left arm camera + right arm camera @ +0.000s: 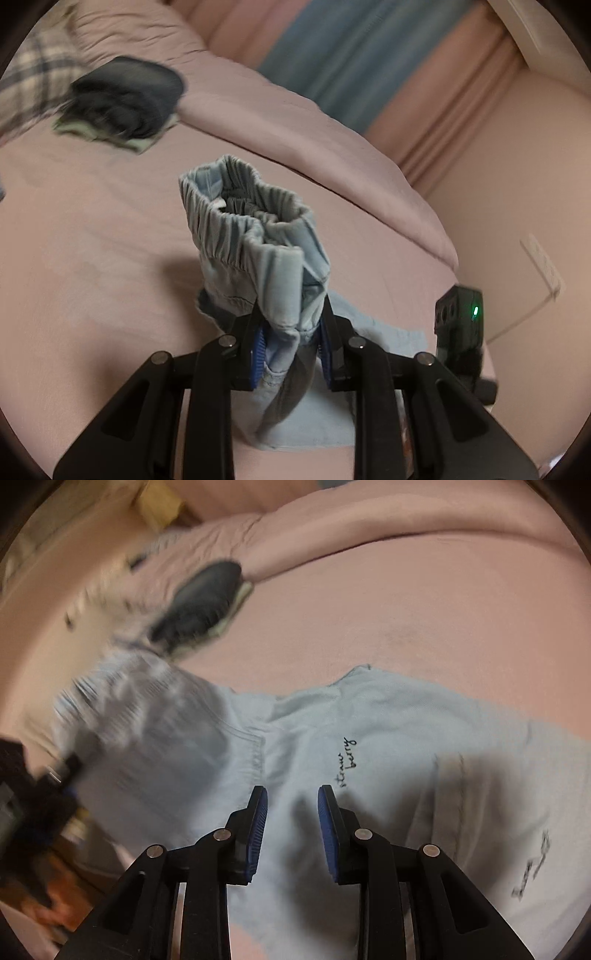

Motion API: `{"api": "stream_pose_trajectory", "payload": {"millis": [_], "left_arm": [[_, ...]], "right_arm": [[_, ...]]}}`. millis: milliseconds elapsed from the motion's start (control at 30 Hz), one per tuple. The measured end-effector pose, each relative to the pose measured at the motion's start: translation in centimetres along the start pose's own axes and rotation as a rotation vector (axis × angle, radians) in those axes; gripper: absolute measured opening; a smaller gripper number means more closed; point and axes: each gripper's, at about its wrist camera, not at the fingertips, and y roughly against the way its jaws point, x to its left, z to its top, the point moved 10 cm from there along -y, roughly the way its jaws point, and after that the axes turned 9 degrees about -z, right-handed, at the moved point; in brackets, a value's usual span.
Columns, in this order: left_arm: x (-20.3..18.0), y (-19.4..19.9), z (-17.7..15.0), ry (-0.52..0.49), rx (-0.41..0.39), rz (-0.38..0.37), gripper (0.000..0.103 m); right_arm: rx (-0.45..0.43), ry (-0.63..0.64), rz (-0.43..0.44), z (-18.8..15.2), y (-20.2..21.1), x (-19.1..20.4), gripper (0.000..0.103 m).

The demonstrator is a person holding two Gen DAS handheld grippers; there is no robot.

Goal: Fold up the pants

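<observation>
While lifted over the pink bed (92, 258), pants (255, 243) clamped in left gripper (291, 332). Right gripper (291, 797) parted above them. Dark bundle (125, 99) far left.

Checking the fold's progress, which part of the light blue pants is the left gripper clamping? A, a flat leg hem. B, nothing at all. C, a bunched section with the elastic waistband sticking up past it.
C: the left gripper pinches bunched pants, waistband rising beyond the pads.
</observation>
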Motion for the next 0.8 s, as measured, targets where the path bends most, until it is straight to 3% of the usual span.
{"api": "stream_pose_trajectory", "payload": {"millis": [67, 233, 367, 567, 633, 800], "left_arm": [[-1.5, -1.0, -0.5, -0.042, 0.027, -0.011, 0.023], [-3.8, -3.6, -2.1, -0.119, 0.100, -0.024, 0.023], [-5.3, -5.7, -3.7, -0.181, 0.164, -0.027, 0.023], [-5.4, -8.6, -6.1, -0.246, 0.267, 0.005, 0.024], [-5.1, -9.1, -6.7, -0.257, 0.294, 0.027, 0.023], [-4.6, -9.6, -7.4, -0.279, 0.330, 0.058, 0.026]], "right_arm": [[-0.014, -0.104, 0.109, 0.0, 1.4, -0.8, 0.042], [-0.048, -0.337, 0.346, -0.4, 4.0, -3.5, 0.044], [-0.066, -0.482, 0.520, -1.1, 5.8, -4.9, 0.053], [-0.004, -0.627, 0.750, -1.7, 5.9, -4.6, 0.063], [0.008, -0.641, 0.780, -1.6, 5.8, -4.4, 0.064], [0.043, -0.608, 0.730, -1.4, 5.5, -3.8, 0.069]]}}
